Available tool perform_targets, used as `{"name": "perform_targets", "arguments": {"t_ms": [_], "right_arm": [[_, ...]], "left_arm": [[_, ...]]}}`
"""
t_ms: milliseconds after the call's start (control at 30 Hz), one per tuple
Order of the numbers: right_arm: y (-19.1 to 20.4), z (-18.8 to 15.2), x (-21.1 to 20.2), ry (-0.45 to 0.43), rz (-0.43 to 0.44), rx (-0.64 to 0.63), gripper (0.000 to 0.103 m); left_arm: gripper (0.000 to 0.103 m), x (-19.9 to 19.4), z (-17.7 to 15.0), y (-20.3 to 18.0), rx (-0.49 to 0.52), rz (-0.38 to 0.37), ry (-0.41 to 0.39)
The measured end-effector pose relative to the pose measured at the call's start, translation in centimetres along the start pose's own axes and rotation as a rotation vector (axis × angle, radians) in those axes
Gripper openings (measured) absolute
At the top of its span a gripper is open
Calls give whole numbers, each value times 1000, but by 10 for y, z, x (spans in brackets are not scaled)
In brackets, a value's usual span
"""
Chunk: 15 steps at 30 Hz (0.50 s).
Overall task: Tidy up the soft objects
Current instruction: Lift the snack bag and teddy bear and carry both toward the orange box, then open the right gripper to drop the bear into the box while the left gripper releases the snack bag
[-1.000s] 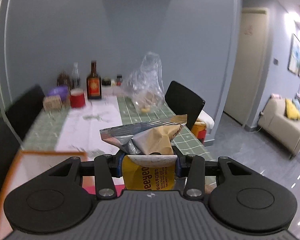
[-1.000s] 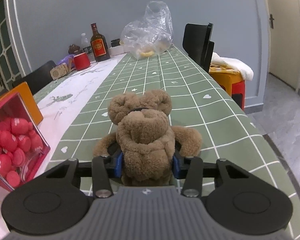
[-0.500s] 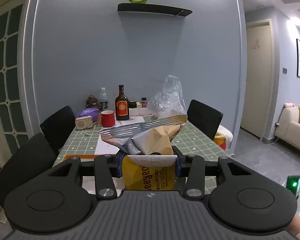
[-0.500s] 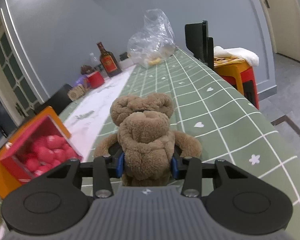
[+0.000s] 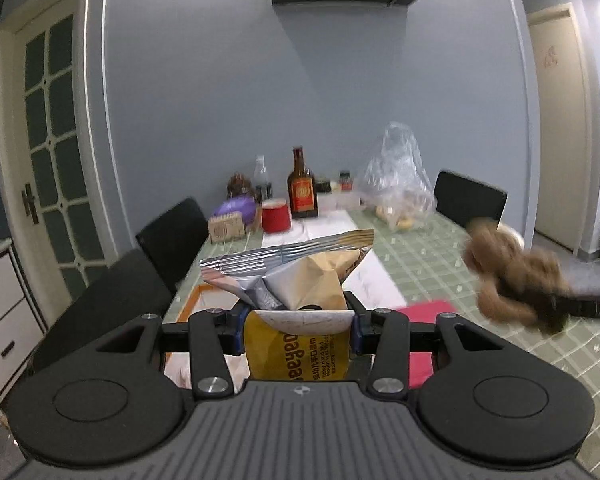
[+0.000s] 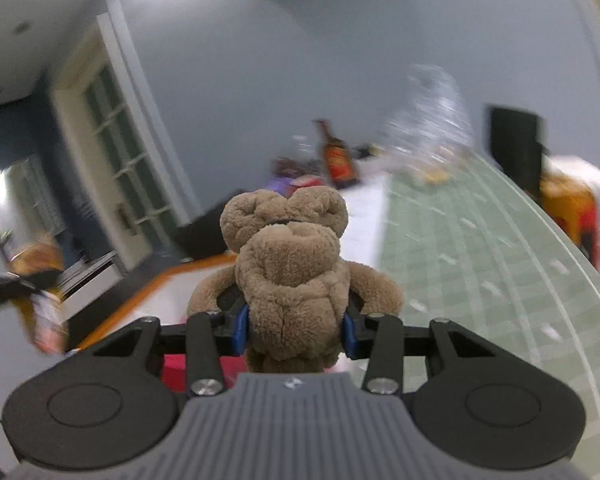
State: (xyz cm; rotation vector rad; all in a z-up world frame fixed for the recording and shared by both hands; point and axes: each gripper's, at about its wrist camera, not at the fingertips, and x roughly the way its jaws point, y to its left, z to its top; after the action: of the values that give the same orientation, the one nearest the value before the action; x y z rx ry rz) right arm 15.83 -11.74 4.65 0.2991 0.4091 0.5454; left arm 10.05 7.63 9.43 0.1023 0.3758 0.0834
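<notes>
I am looking along two handheld grippers above a long tabletop [image 5: 428, 264] covered in a green checked cloth. My left gripper [image 5: 298, 322] is clenched on a yellow snack bag [image 5: 300, 344]; its blue pads press the bag's sides, and the crumpled silver top of the bag sticks up beyond the fingers. The bag is held in the air above the near end of the tabletop.

My right gripper [image 6: 296, 330] is clenched on a brown teddy bear [image 6: 294, 276], gripping it at the body with both arms bulging out to either side and the head pointing away from me. The bear is lifted clear of the tabletop. In the left wrist view the same bear appears blurred at the right edge, level with the snack bag and apart from it.

Below both grippers, at the near end, lies an orange-rimmed tray [image 5: 198, 294] and something pink-red [image 5: 424, 312] just right of it. At the far end stand a brown bottle [image 5: 301, 188], a red cup [image 5: 276, 216], a purple object [image 5: 236, 208] and a clear plastic bag [image 5: 398, 184]. Black chairs [image 5: 172, 236] stand along both sides. The right wrist view is heavily blurred.
</notes>
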Motion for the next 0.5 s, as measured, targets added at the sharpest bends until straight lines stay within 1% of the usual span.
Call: {"name": "perform_targets", "arguments": {"t_ms": [100, 200, 267, 367, 500], "right_arm": [[41, 13, 17, -19, -5, -70, 43], [71, 19, 38, -12, 25, -119, 43], [89, 21, 58, 14, 31, -143, 43], [112, 22, 91, 57, 19, -195, 43], [129, 20, 135, 136, -8, -237, 43]], "left_arm": [[51, 10, -10, 5, 19, 9, 32], [51, 23, -18, 13, 20, 32, 56], [51, 33, -22, 22, 4, 46, 85], [51, 46, -28, 34, -20, 75, 130], [51, 62, -33, 49, -52, 110, 174]]}}
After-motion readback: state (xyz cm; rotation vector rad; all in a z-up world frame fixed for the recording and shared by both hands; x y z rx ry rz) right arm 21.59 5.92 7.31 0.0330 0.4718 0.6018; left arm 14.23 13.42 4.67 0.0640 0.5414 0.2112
